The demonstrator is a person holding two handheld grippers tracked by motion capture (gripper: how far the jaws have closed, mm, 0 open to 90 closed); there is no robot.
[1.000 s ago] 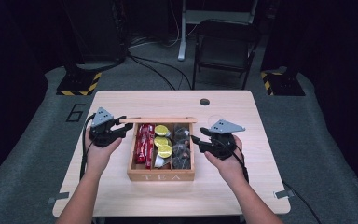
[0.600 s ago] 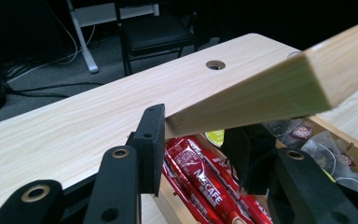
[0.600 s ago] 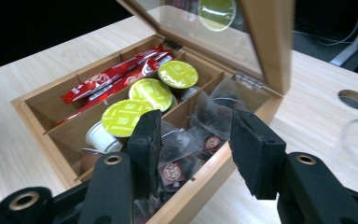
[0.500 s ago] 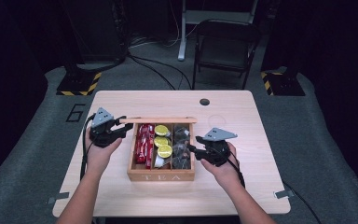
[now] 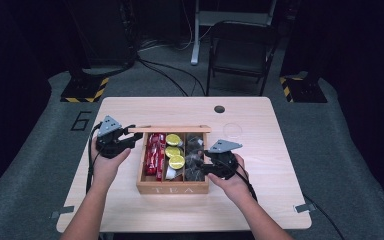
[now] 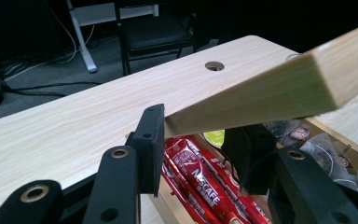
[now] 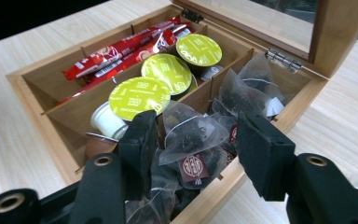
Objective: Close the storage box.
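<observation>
My left gripper (image 5: 130,140) stays clamped on the raised lid (image 6: 279,88) of the tea box (image 5: 172,189), so I hold that steady. My right gripper (image 7: 196,140), jaws apart and just opened wider, straddles a tea bag (image 7: 191,133) in the box's right compartment. I'd sink straight and pinch only its top fold — the divider and the box's right wall crowd both pads, though above the box there's open room.

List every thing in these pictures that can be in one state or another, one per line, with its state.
Tea box: open.
Lid: raised, held up at its edge.
Left hand-held gripper: shut on the lid.
Right hand-held gripper: open, its jaws have just been opening, a tea bag between them.
Tea bag: lying in its compartment, not pressed.
Green-topped pods: sealed, in the middle compartment.
Red sachets: unopened.
</observation>
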